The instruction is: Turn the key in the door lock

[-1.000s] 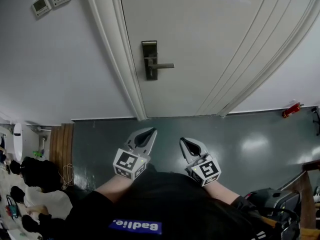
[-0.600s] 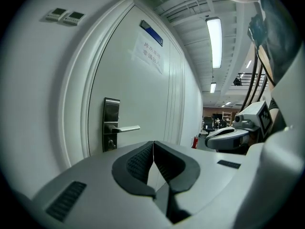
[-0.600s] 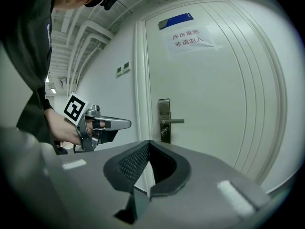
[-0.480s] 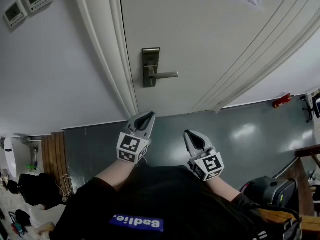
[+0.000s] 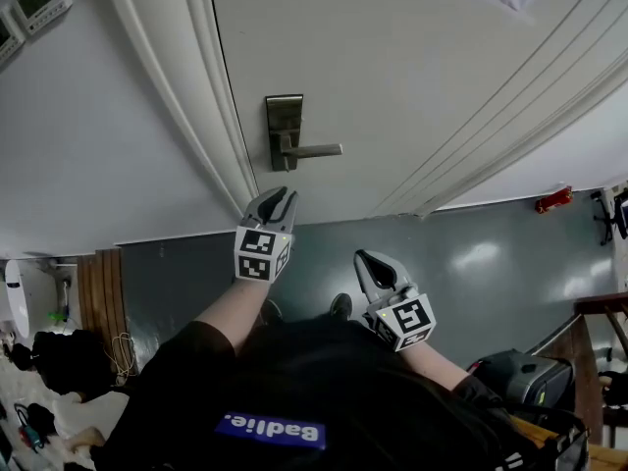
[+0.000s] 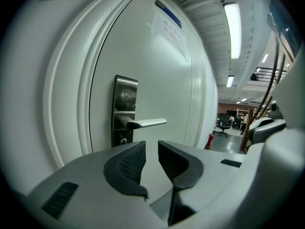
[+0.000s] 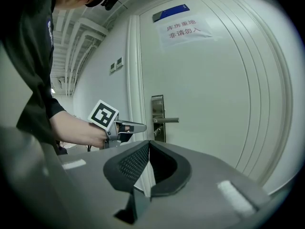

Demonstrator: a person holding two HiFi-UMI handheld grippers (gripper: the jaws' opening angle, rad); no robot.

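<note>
The key (image 6: 124, 140), only a small glint too small to read clearly, sits low in the lock plate (image 5: 285, 131) under the lever handle (image 5: 314, 150), close to the door's (image 5: 412, 67) edge beside the frame (image 5: 211, 126). The left tongs (image 5: 278, 194) hover just below the plate without touching it. Their jaws have just been opening and stand spread on nothing, probably ready to pinch the key. The right tongs (image 5: 364, 257) hang well back, pressed together and empty. The way to the lock is open, though the lever overhangs the key.

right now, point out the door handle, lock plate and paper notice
door handle (image 5: 316, 150), head view, mid lever
lock plate (image 5: 284, 114), head view, upper part
paper notice (image 7: 183, 31), right gripper view, centre
</note>
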